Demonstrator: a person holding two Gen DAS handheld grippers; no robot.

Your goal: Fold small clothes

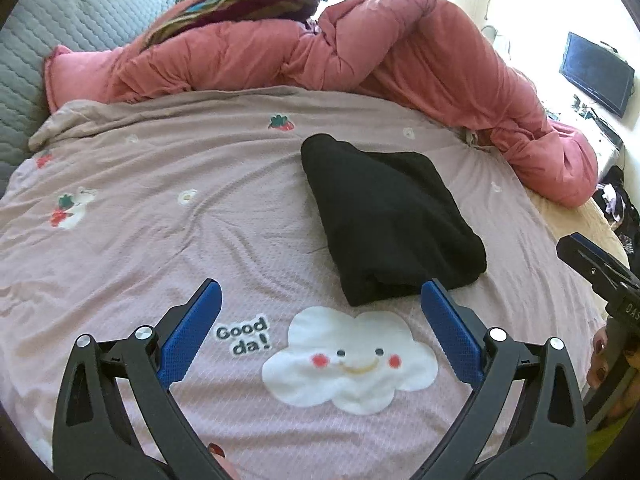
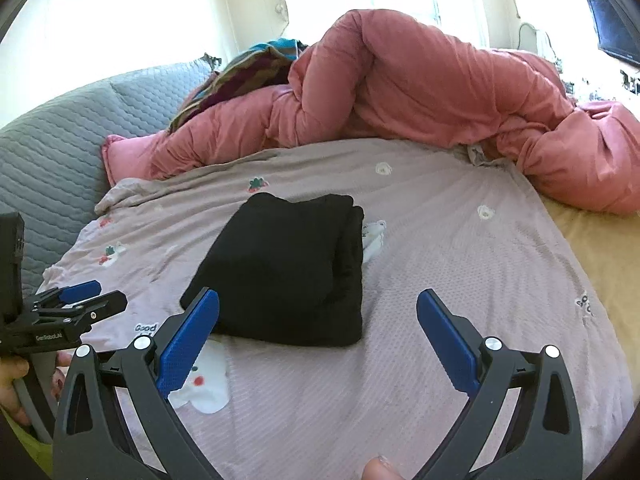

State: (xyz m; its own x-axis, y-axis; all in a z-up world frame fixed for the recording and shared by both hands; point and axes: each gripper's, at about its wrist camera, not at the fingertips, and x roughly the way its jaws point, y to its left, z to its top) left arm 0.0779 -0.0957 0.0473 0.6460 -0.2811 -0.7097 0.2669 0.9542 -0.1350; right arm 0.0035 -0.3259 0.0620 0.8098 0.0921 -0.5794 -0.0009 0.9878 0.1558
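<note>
I see a folded black knit garment, a soft, thick, roughly rectangular bundle, lying flat on the mauve waffle-textured bedspread printed with strawberries and a smiling white cloud. My left gripper hangs just near of the bundle's near edge, its blue ribbed pads spread wide with nothing between them. My right gripper is likewise released and empty, its left pad in front of the garment's near corner. At the far side a puffy pink quilted duvet lies heaped, with a grey quilted headboard far left.
</note>
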